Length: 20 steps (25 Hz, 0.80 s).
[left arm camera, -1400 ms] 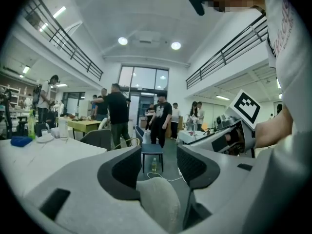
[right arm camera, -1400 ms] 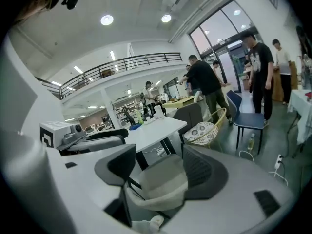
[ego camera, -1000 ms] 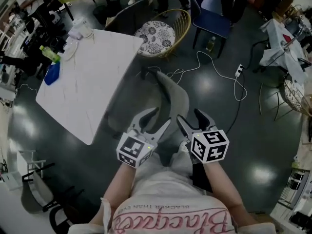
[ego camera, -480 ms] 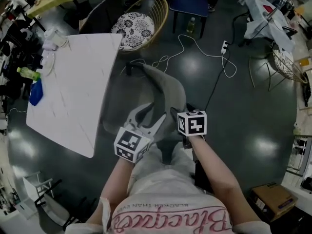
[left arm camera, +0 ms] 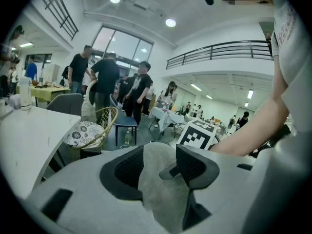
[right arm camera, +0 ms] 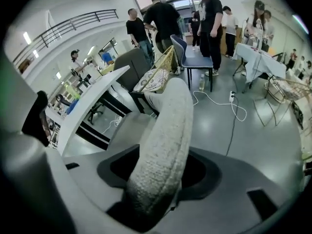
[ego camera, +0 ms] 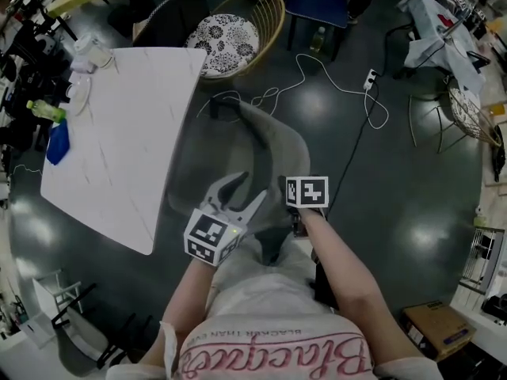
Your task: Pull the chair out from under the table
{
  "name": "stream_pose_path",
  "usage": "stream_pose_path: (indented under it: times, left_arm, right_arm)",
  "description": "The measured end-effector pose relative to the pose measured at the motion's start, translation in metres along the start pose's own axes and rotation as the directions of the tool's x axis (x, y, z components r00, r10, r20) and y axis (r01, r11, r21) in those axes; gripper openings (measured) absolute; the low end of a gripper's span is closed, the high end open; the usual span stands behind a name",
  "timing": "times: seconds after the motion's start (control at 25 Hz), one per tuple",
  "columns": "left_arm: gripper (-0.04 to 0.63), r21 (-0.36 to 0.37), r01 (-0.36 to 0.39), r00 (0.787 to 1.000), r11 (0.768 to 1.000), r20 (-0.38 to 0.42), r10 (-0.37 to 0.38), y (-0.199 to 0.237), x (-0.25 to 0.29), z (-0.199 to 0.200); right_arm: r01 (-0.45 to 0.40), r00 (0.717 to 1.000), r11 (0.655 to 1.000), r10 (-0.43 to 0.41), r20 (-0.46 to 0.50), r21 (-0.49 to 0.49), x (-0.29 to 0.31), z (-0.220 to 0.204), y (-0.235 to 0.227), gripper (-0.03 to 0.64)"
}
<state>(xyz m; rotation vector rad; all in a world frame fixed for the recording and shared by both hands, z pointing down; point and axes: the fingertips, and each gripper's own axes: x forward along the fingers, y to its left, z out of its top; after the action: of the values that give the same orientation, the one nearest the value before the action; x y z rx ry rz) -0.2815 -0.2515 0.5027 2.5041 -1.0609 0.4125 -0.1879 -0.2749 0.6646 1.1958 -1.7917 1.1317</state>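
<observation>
- Head view is showing the chair point(ego camera: 273, 145) mid-frame, seat hugging the table point(ego camera: 119, 133)'s right edge
- We are straddling its backrest point(right arm camera: 163, 126): right gripper point(right arm camera: 158, 174) wide, just closing; left gripper point(left arm camera: 158, 167) gaping, unclamped
- Pulling is seemingly remaining

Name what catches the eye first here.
The grey chair backrest sits at centre, at the right edge of the white table. Both grippers straddle its top edge: the left gripper open, the right gripper with jaws just closing around it. Beyond stands a wicker chair with a patterned cushion.
</observation>
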Motion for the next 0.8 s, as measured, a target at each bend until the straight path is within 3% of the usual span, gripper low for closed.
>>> stream_pose_path:
  times: [0.04, 0.16, 0.32, 0.52, 0.8]
  left_arm:
    - [0.198, 0.003, 0.003, 1.0, 1.0, -0.005, -0.003, 0.0, 0.002, -0.001]
    - [0.198, 0.018, 0.007, 1.0, 1.0, -0.006, -0.007, -0.004, 0.009, 0.002]
    - [0.196, 0.015, -0.027, 1.0, 1.0, -0.001, 0.027, -0.008, 0.018, 0.004]
    - [0.196, 0.003, -0.078, 0.997, 0.997, 0.003, 0.078, -0.022, 0.024, 0.003]
    - [0.196, -0.011, -0.103, 0.995, 0.995, -0.009, 0.103, -0.043, 0.025, -0.008]
  right_arm:
    - [-0.004, 1.0, 1.0, 0.004, -0.001, 0.014, 0.001, 0.0, -0.001, 0.231]
    - [0.049, 0.999, 0.998, -0.049, -0.017, 0.039, -0.002, -0.001, -0.009, 0.138]
    - [0.109, 0.994, 0.978, -0.112, 0.007, 0.176, -0.007, -0.003, -0.019, 0.088]
    - [0.135, 0.989, 0.935, -0.149, 0.017, 0.328, -0.012, -0.005, -0.028, 0.068]
    - [0.143, 0.987, 0.923, -0.162, 0.022, 0.358, -0.025, -0.014, -0.054, 0.064]
